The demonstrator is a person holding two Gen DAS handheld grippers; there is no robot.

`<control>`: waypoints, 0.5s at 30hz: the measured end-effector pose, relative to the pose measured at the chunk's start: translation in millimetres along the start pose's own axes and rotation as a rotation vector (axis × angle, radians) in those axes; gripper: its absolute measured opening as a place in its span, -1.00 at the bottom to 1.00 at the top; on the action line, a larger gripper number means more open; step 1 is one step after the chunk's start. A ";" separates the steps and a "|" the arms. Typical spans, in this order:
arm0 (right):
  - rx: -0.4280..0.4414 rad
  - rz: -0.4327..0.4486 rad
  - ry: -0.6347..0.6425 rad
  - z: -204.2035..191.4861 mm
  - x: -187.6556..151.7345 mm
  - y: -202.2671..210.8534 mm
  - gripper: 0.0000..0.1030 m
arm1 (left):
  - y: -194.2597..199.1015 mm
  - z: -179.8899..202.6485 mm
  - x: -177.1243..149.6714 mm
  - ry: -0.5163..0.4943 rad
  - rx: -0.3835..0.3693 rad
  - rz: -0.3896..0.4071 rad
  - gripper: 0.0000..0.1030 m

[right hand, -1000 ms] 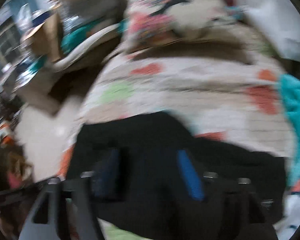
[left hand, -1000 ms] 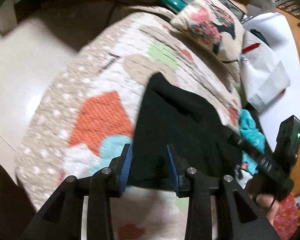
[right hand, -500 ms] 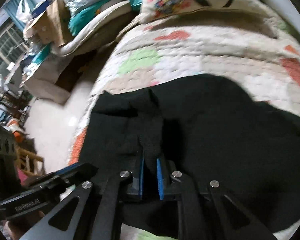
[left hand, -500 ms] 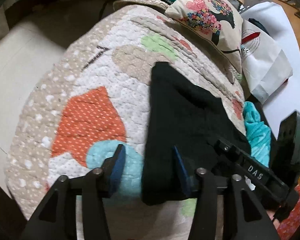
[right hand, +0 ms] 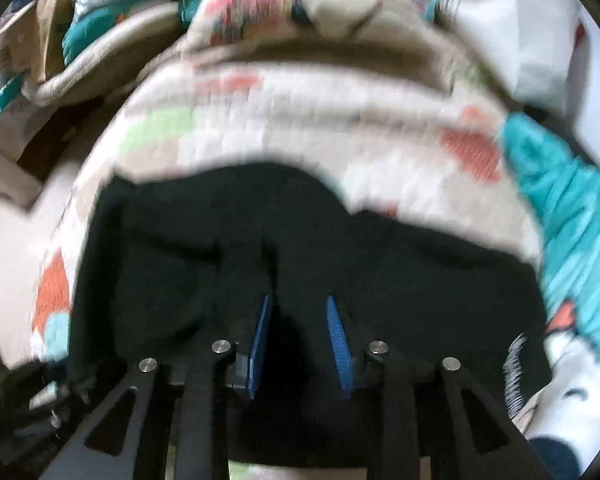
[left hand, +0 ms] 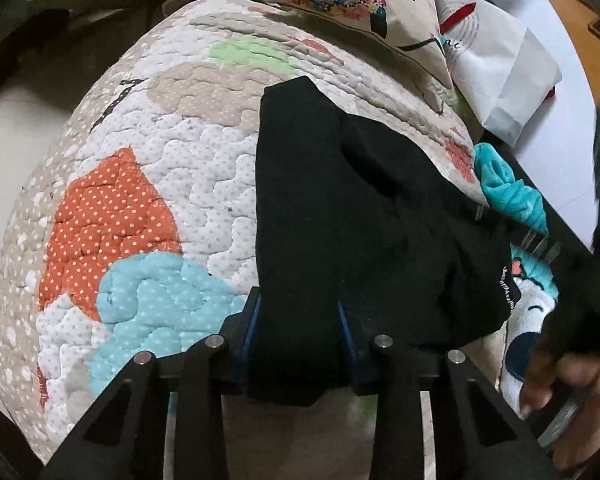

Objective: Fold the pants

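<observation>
- The black pants [left hand: 340,208] lie folded on the patchwork quilt [left hand: 140,208], beside a teal cloth [left hand: 508,188].
- My left gripper [left hand: 300,320] has just been closing; its blue pads now pinch the pants' near edge.
- My right gripper [right hand: 298,336] has just been opening; jaws narrowly apart over the fabric, its view smeared.
- A hand [left hand: 568,380] shows blurred, cut off at right.

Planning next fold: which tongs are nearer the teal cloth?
Right. Right tongs, just opened with pants between, have the cloth close on their right; left tongs, just closing on the pants, are at the edge away from it.
</observation>
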State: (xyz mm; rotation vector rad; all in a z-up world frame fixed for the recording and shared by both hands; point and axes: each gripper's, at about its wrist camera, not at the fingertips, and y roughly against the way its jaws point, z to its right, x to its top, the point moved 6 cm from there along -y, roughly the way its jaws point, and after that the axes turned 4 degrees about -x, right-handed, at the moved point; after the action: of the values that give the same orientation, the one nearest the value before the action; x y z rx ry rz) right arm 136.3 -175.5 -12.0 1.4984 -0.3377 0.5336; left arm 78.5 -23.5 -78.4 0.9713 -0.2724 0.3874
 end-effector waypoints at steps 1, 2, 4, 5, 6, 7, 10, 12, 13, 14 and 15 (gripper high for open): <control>0.045 0.015 0.012 -9.1 8.9 3.1 -0.33 | 0.0 -0.3 -0.3 0.002 -0.002 0.002 -0.37; 0.113 0.026 0.037 -23.8 20.5 5.7 -0.26 | 0.3 0.0 -0.5 -0.001 -0.002 0.005 -0.37; 0.202 0.012 0.089 -49.5 35.9 2.1 -0.06 | 1.2 1.4 -1.5 -0.015 0.004 0.011 -0.39; 0.223 0.002 0.116 -60.9 39.3 -1.0 0.01 | 1.4 1.1 -1.8 -0.014 0.001 0.011 -0.39; 0.237 -0.017 0.172 -79.2 45.7 -9.6 0.03 | 1.9 0.1 -1.4 -0.008 -0.004 0.010 -0.40; 0.236 -0.038 0.222 -93.1 48.0 -17.4 0.10 | 1.8 -1.0 -1.0 -0.001 -0.010 0.008 -0.43; 0.152 -0.149 0.365 -126.0 41.4 -52.1 0.06 | 5.5 -8.1 -1.2 0.029 -0.029 -0.003 -0.56; 0.132 -0.234 0.370 -129.7 32.3 -70.4 -0.53 | 8.2 -13.8 0.4 0.058 -0.044 -0.011 -0.61; 0.135 -0.232 0.358 -130.8 33.4 -69.9 -0.55 | 10.1 -18.3 1.5 0.086 -0.063 -0.018 -0.63; 0.142 -0.237 0.347 -132.3 34.2 -69.2 -0.58 | 11.4 -22.4 2.5 0.111 -0.079 -0.023 -0.64; 0.148 -0.240 0.331 -133.0 35.6 -68.6 -0.60 | 12.3 -27.3 3.5 0.144 -0.095 -0.029 -0.64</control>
State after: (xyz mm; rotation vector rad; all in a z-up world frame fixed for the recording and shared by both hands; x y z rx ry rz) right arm 187.6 -38.4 -59.2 1.5355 0.1415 0.6118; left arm 77.7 6.4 -82.5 0.8486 -0.1442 0.4120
